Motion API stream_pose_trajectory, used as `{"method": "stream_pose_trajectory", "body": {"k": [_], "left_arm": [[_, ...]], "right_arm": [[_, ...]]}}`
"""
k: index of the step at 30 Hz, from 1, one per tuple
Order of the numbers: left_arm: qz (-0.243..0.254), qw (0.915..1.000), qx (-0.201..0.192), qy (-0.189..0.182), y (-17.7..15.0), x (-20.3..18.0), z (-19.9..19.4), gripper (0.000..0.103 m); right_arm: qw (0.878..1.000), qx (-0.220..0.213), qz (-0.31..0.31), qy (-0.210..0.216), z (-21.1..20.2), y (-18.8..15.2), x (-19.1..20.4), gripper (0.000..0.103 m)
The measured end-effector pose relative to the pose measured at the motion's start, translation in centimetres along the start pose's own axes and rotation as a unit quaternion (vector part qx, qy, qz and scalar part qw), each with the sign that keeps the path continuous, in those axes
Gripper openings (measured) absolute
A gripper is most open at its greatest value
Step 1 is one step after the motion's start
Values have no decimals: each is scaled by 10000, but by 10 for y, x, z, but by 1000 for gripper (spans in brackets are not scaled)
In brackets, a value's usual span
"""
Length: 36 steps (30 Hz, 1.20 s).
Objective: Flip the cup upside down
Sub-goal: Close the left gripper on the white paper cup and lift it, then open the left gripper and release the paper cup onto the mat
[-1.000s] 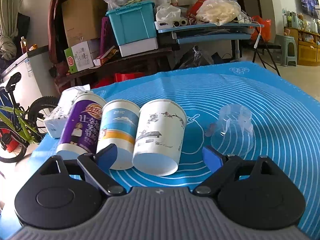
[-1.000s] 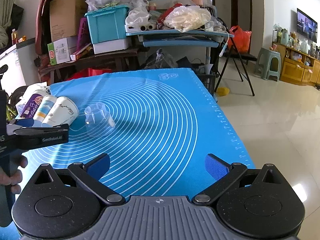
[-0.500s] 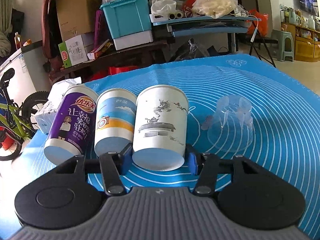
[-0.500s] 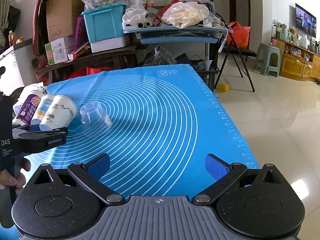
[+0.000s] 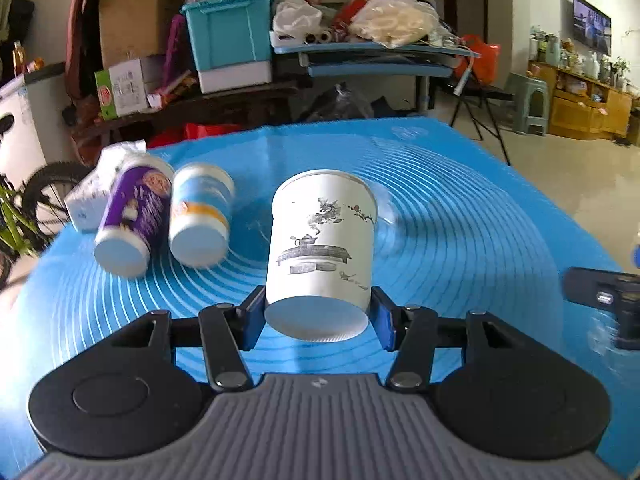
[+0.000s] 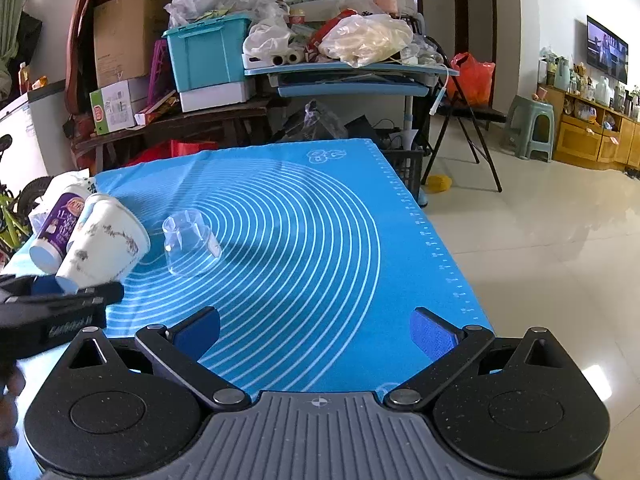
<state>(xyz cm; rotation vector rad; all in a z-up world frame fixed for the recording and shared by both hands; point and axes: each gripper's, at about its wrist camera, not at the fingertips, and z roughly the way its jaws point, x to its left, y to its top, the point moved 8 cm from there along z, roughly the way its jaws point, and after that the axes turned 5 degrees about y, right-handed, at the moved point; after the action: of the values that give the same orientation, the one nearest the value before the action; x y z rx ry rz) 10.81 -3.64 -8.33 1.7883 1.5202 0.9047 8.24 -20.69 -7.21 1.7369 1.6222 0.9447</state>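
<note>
Your left gripper (image 5: 318, 312) clamps the cup (image 5: 320, 248) near its base, lifted off the mat (image 5: 480, 240). Right gripper (image 6: 316, 334) idle, jaws apart. Squeeze harder and the paper wall may buckle; turn fast and it may slip.

Blue silicone mat (image 6: 320, 240) printed with white concentric arcs and a ruler scale along its right edge, spread flat as the work surface. On its left part: a purple paper cup (image 5: 132, 216) and a blue-and-orange paper cup (image 5: 200, 216), both on their sides, side by side; a white packet (image 5: 86, 196) just behind them at the mat's edge. Nearer the middle, a clear plastic cup (image 6: 188, 240), mouth down.
</note>
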Motion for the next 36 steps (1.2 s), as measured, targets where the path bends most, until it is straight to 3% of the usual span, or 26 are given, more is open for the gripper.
{"method": "stream_pose_trajectory", "body": {"k": [6, 11, 22, 25, 27, 36], "left_arm": [[40, 10000, 44, -62, -15, -13, -16, 55], [-1, 9995, 260, -174, -29, -19, -16, 55], [278, 9989, 352, -129, -44, -26, -8, 57], [189, 9993, 299, -140, -43, -24, -11, 79], [31, 9997, 210, -80, -41, -20, -14, 102], [-157, 9998, 18, -98, -29, -13, -27, 102]], "right_arm": [[9997, 90, -183, -93, -15, -7, 2, 102], [9995, 171, -235, -125, -24, -14, 3, 103], [9992, 240, -287, -118, -27, -22, 4, 103], [9992, 256, -293, -115, -25, -23, 5, 103], [9992, 257, -297, -110, -26, -23, 6, 102], [9985, 269, -441, -161, -31, -21, 9, 103]]}}
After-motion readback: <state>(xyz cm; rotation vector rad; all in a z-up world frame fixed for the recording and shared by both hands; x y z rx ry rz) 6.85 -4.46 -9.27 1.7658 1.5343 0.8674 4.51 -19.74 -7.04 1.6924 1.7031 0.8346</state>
